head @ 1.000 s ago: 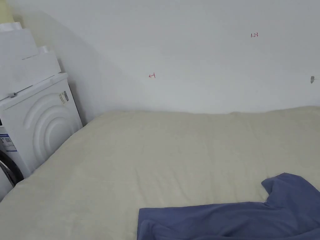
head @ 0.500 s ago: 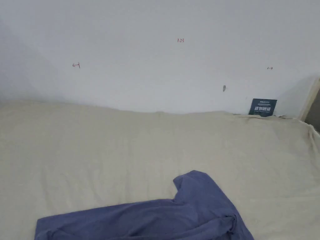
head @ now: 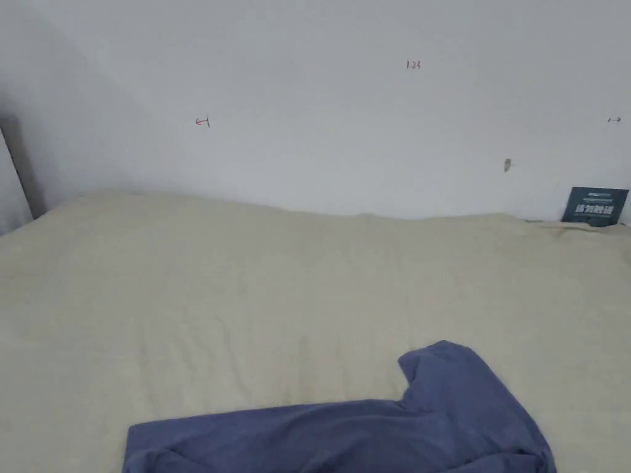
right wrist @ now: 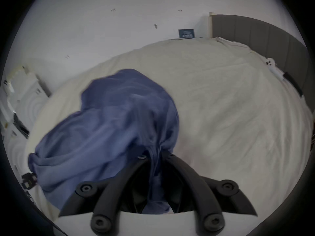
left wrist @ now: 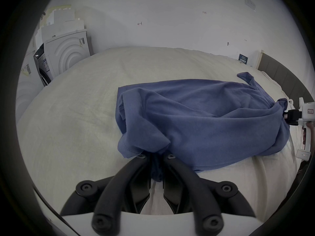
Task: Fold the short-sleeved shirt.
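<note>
A blue short-sleeved shirt [head: 370,431] lies rumpled on the cream bed [head: 277,289], one sleeve pointing toward the wall. In the left gripper view my left gripper [left wrist: 156,157] is shut on a bunched edge of the shirt [left wrist: 204,117] near me. At that view's right edge the right gripper [left wrist: 288,118], held by a hand [left wrist: 308,132], grips the shirt's other end. In the right gripper view my right gripper [right wrist: 154,156] is shut on gathered cloth of the shirt [right wrist: 119,120], with fabric hanging between the jaws. The left gripper [right wrist: 29,177] shows small at the far left.
A white washing machine [left wrist: 66,54] stands past the bed's left side, with white boxes on top. A dark padded headboard [right wrist: 255,33] runs along the right. A small dark sign [head: 594,206] leans on the white wall behind the bed.
The head camera swung right, then partly back left, so the washing machine left the picture and the sign came in. The shirt lies about where it was.
</note>
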